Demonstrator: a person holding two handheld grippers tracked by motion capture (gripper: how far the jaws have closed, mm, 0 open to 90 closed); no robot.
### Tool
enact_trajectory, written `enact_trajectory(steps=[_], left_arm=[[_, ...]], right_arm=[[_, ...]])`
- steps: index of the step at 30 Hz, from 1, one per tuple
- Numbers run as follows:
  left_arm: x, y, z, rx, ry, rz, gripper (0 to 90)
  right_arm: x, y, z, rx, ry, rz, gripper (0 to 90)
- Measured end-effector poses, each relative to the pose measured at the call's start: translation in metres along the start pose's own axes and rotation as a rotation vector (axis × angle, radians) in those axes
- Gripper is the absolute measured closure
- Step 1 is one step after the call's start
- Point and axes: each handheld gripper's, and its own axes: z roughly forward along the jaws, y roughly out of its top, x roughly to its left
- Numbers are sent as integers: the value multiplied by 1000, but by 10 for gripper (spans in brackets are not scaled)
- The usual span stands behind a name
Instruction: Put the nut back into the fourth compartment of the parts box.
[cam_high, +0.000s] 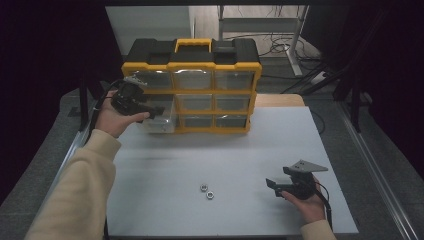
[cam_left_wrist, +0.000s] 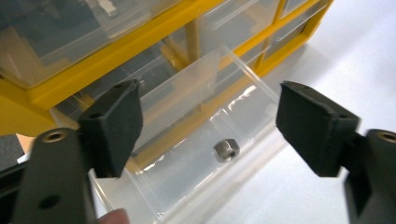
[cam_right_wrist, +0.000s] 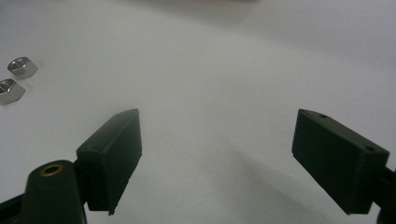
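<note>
Black rubber pads on my left gripper (cam_left_wrist: 210, 126) stand wide apart with nothing pressed between them; below the gap lies a small steel hex nut (cam_left_wrist: 226, 150) on the floor of the clear plastic drawer (cam_left_wrist: 196, 88), which is pulled out of the yellow and black organiser cabinet (cam_high: 192, 87) at its lower left. In the high view my left gripper (cam_high: 159, 111) hangs over that open drawer (cam_high: 162, 120), my hand wrapped round its body. My right gripper (cam_right_wrist: 215, 154) has its jaws spread just as wide, holding nothing and touching nothing, with bare pale grey tabletop (cam_right_wrist: 224, 70) under them. Off to one side in the right gripper view lie two more steel hex nuts (cam_right_wrist: 14, 79), just beside each other on the table. From above, my right gripper (cam_high: 272, 184) sits low near the front right of the table (cam_high: 240, 150), well apart from the cabinet, and the loose pair of nuts (cam_high: 207, 191) lies near the front edge, between my two arms.
</note>
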Motion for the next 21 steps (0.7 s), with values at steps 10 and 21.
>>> enact_trajectory(steps=[10,21], left_arm=[[-17,-17,-14,-46,-54,33,187],[-33,-37,-19,-58,-73,58,190]], right_arm=[[0,0,0,-1,-1,0,167],[0,1,-1,-9,3,-6,166]])
